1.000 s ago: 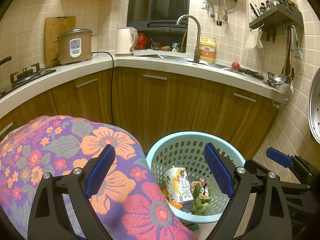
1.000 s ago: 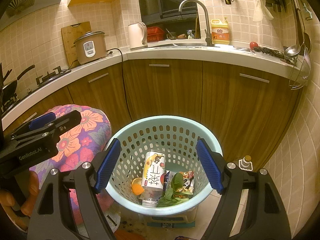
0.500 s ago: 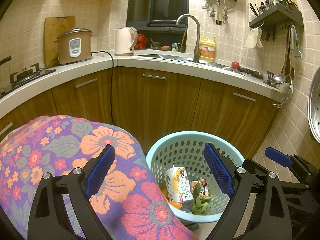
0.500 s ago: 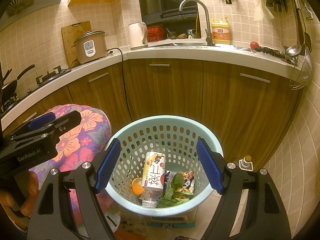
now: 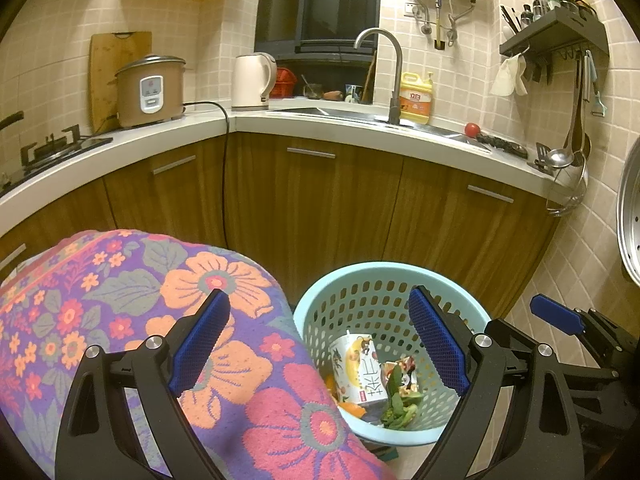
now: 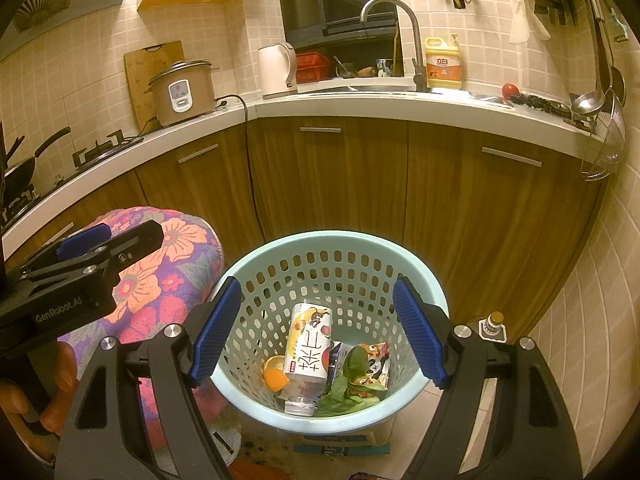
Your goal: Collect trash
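A light blue perforated basket (image 6: 400, 248) stands on the kitchen floor and also shows in the left wrist view (image 5: 332, 280). Inside lie a plastic bottle with a white printed label (image 6: 308, 344), an orange peel (image 6: 276, 378), green leaves (image 6: 344, 396) and a snack wrapper (image 6: 372, 364). My right gripper (image 6: 318, 334) is open and empty, hovering above the basket. My left gripper (image 5: 318, 340) is open and empty, held over the edge of a flowered cloth (image 5: 120, 300) left of the basket.
Wooden cabinets (image 6: 332, 184) under a white counter (image 6: 400, 106) curve behind the basket. A small bottle (image 6: 494, 324) stands on the floor at the right by the tiled wall. Cardboard lies under the basket (image 6: 340, 442).
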### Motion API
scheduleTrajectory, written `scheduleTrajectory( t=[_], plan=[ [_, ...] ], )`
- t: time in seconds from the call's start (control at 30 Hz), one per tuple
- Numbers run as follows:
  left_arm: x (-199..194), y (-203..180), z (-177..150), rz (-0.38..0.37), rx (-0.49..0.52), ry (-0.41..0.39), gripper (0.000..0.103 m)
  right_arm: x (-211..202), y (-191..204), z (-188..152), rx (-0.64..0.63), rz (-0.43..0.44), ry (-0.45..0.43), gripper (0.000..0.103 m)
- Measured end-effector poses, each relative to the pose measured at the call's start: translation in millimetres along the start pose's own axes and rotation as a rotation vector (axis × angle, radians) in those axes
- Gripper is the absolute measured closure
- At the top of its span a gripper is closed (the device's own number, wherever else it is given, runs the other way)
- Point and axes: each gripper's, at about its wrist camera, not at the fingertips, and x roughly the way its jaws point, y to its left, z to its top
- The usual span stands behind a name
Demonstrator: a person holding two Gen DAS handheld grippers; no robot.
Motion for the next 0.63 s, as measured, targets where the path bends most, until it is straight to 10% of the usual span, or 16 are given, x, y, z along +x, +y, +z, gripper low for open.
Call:
scheduleTrajectory(
  t=[0.63],
  plan=[
    [-8.2, -0.6, 3.9, 0.013, -0.013, -0.022, 0.011, -9.9, -0.6, 3.8, -0.008, 0.006, -0.022, 0.029]
  ],
)
